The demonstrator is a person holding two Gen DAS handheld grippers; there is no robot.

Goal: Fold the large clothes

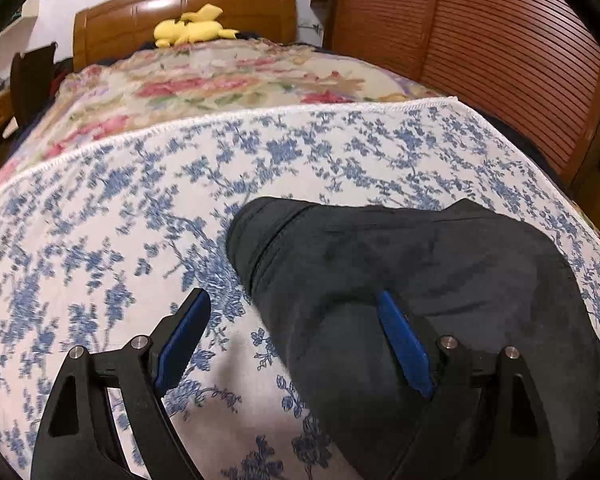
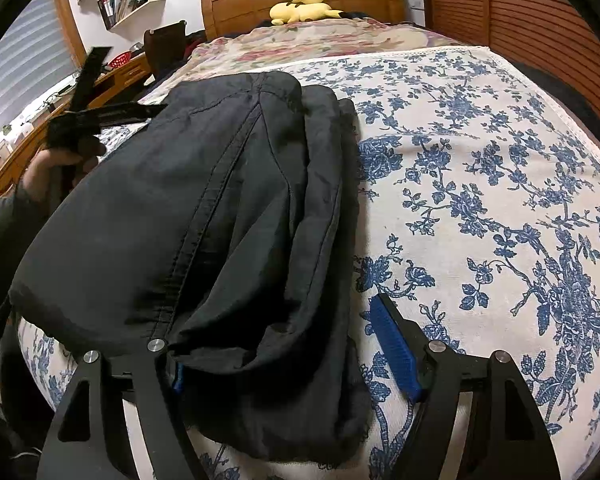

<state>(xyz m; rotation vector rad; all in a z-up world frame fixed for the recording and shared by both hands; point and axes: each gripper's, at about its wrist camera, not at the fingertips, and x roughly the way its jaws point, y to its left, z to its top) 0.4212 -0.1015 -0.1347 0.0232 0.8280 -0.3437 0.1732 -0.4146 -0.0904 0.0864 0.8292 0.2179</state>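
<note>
Garment: black folded cloth bundle with stitched seams [image 2: 204,208], which we see lying in stacked layers on the near part of the bed; we cannot tell what kind of garment it is.
Fold state: we count several layers along its right edge, so we judge most of the folding done; the near end bunches loosely and looks untidy to us.
What is left: by our reading, one last tidy or fold of that near end, then smoothing; nothing shows us the final shape wanted.
Right gripper [image 2: 296,356]: we hold it over the near end of the bundle with jaws spread; loose cloth lies between them and covers the left pad, while the blue right pad [image 2: 396,352] stands clear over the sheet, so we read it as released, not clamping.
Left gripper [image 1: 296,340]: we see its jaws spread wide, the left blue pad [image 1: 184,344] over the sheet and the right one over black cloth, gripping nothing.
Surface: white bed sheet printed with blue flowers [image 2: 480,168], under the bundle.
Beyond: pink and cream floral blanket [image 1: 228,80] further up the bed, yellow plush toy [image 1: 192,28] by the brown wooden headboard [image 1: 140,12].
Right side: brown slatted wooden door [image 1: 480,60].
</note>
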